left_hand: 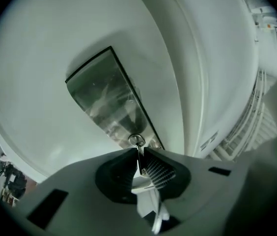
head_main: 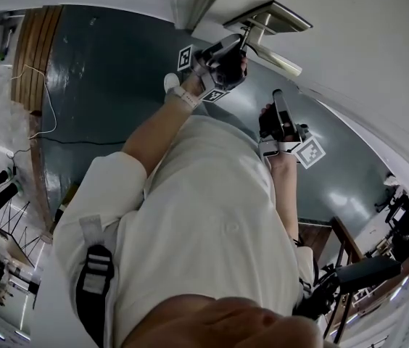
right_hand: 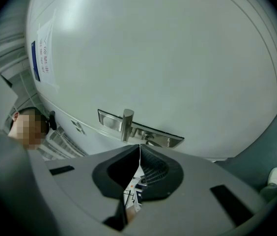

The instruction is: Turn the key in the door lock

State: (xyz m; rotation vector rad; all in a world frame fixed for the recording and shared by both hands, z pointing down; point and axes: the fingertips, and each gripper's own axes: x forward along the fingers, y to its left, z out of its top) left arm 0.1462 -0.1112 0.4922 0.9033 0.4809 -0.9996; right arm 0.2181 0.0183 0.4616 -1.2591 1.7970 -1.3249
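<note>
Though illegible, notice [right_hand: 43, 55] on door [right_hand: 168, 58]

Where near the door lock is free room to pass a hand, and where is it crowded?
Free: the bare door above the handle, and the dark floor beside it. Crowded: the lock plate, where the left gripper grips the key.

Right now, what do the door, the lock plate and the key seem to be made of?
Door: smooth white paint, soft sheen; core unclear. Lock plate: polished metal, mirror-like reflections, probably steel. Key: thin bright metal, glinting edge-on between the left tongs.
</note>
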